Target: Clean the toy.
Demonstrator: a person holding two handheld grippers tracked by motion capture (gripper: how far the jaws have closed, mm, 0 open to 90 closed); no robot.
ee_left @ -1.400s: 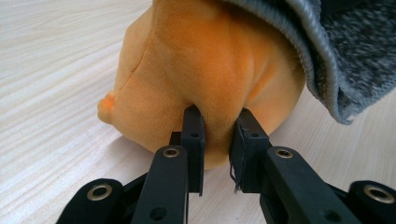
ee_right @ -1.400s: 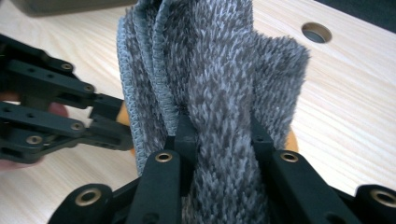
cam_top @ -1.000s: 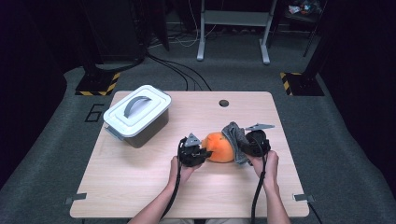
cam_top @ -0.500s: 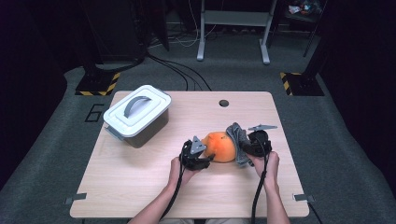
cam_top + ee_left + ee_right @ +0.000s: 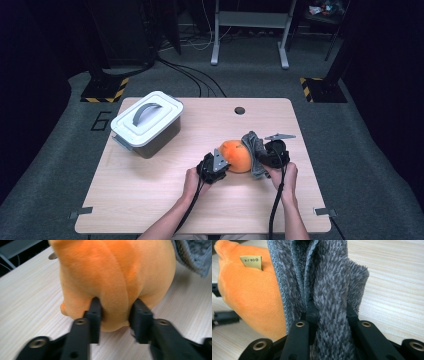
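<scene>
- The small tan label (image 5: pixel 250 261) on the orange plush toy (image 5: pixel 236 155) has print I cannot read surely.
- Your left claw (image 5: pixel 116 315) has just been closing; it pinches a fold of the plush toy.
- Your right claw (image 5: pixel 329 312) is clamped on the grey fuzzy cloth (image 5: pixel 324 277), which touches the toy's right side.
- The toy lies on the counter (image 5: pixel 150 200) between both claws.
</scene>
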